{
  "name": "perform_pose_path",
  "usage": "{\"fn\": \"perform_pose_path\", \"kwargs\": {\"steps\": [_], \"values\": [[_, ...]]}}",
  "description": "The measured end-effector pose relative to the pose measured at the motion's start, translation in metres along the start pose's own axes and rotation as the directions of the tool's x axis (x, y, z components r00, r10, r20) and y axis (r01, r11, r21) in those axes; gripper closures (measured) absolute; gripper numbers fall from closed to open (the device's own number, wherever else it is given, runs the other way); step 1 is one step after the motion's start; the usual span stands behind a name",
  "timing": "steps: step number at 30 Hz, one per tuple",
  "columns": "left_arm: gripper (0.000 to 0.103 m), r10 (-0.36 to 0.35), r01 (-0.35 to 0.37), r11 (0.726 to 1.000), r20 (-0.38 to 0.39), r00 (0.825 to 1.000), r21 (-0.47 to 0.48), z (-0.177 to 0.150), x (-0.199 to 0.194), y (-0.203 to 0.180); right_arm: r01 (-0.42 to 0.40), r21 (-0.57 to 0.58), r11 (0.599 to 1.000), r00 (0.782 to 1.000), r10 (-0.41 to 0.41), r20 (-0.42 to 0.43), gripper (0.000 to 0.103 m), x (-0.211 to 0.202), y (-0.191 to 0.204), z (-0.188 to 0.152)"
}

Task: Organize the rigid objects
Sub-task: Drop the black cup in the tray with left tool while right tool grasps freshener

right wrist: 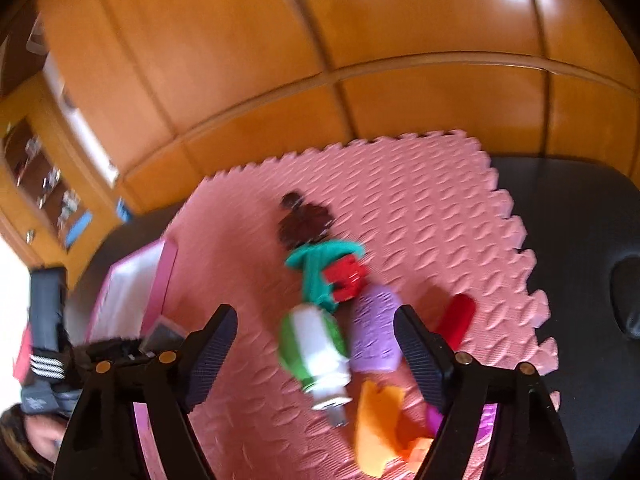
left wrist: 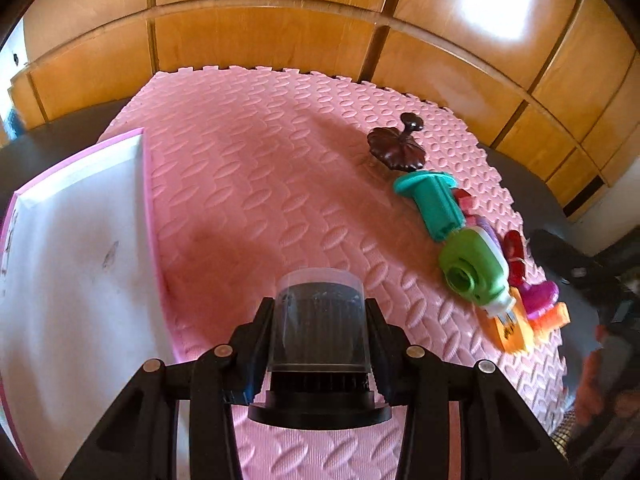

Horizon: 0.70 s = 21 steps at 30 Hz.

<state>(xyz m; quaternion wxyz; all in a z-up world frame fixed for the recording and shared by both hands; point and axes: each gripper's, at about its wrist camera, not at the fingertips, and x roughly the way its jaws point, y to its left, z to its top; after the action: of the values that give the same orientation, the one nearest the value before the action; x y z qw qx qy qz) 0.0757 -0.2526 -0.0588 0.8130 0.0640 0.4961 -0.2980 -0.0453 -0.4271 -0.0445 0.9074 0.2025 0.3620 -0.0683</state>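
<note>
Left gripper [left wrist: 320, 344]: it's clamping a black cylinder with a clear cap [left wrist: 320, 320], pads pressing both sides, base flange sitting low between the jaws. Seen from the left wrist view.
Bin [left wrist: 80, 240]: the pink-edged white box is sitting just left of the held cylinder, on the pink mat [left wrist: 260, 180], wall facing the gripper.
Toy row: brown leaf piece [left wrist: 396, 148], teal part [left wrist: 432, 200] and green-white toy [left wrist: 476, 272] are lying in a line along the mat's right side, well apart from the bin.
Right gripper [right wrist: 316, 340]: right wrist view now, and it's blurry. Jaws are standing wide with nothing pinched, hanging over the green-white toy [right wrist: 316, 344] and the purple block [right wrist: 376, 332].
Other bits: red brick [right wrist: 346, 278] is resting on the teal part [right wrist: 320, 268]; orange piece [right wrist: 376, 424] is lying nearest the camera.
Step, my guess: left is carrying its piece toward the bin while right is lining up a pick.
Next move: left needs to get over the bin's rim before letting go; right needs to settle on one toy, since two are sitting between its fingers, touching each other.
</note>
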Motion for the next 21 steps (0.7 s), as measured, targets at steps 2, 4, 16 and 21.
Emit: {"fn": "perform_pose_path", "kwargs": {"steps": [2, 4, 16, 21], "values": [[0.060, -0.007, 0.006, 1.000, 0.008, 1.000, 0.005, -0.005, -0.007, -0.001, 0.013, -0.040, 0.999, 1.000, -0.014, -0.026, 0.021, 0.008, 0.008, -0.004], [0.060, -0.013, 0.013, 1.000, 0.014, 1.000, 0.005, -0.010, -0.013, -0.001, 0.024, -0.065, 0.998, 0.999, -0.027, -0.045, 0.021, 0.017, 0.014, -0.006], [0.060, -0.022, 0.024, 0.999, 0.070, 0.997, -0.021, -0.032, -0.055, 0.019, -0.125, -0.127, 0.984, 0.981, 0.103, -0.162, 0.024, 0.038, 0.036, -0.020], [0.060, -0.011, 0.017, 0.998, 0.088, 0.996, -0.059, -0.037, -0.067, 0.034, -0.057, -0.092, 0.994, 0.985, 0.041, -0.170, 0.024, 0.044, 0.028, -0.020]]}}
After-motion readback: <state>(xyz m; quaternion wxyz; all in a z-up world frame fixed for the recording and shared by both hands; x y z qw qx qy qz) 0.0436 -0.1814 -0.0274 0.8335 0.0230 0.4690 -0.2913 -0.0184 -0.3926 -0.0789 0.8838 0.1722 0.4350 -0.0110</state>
